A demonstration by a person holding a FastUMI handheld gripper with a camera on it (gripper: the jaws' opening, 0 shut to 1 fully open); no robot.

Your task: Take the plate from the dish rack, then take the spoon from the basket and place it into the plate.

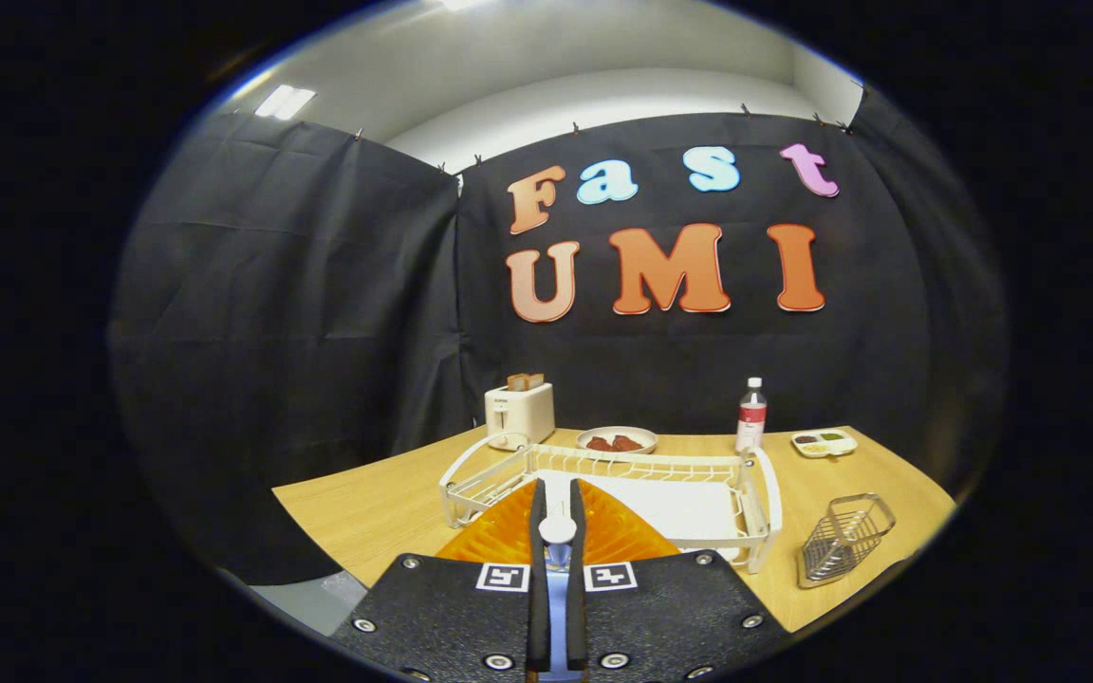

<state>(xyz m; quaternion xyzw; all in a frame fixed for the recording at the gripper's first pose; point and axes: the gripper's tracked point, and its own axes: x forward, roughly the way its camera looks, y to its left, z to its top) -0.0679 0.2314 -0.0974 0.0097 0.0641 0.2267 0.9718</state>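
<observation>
Between the nearly closed fingers point(556, 517), a spoon point(557, 531) is gripped by its white end above the orange plate point(613, 536), which lies on the desk point(366, 507) before the white dish rack point(603, 470), apparently so that the spoon can be lowered onto it, the wire basket point(845, 536) standing well apart.

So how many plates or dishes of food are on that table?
2: a round dish behind the dish rack, beside the toaster, and a small tray right of the bottle. The gripper holds a spoon.
</observation>
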